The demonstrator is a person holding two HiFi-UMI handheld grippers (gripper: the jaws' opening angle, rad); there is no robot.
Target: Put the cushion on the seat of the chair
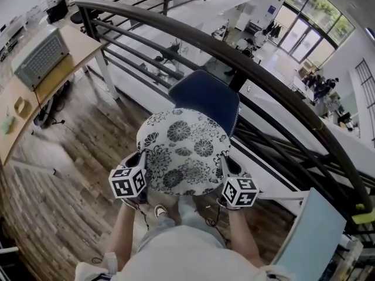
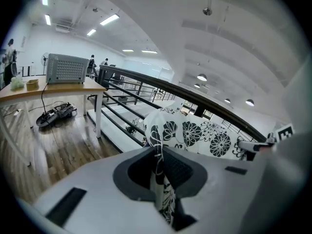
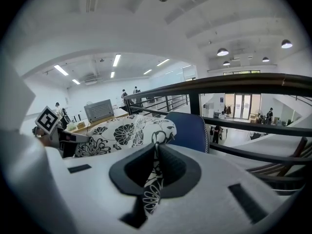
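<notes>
While the blue chair stood by the dark railing, the flower-patterned cushion hung over it and hid the seat. It seemed held aloft rather than resting there, so lowering and release probably remained. The left gripper and right gripper were each clamped on a cushion edge. No container was involved.

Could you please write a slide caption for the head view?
The left hand-held gripper and right hand-held gripper hold a floral cushion at a blue chair by a railing.
</notes>
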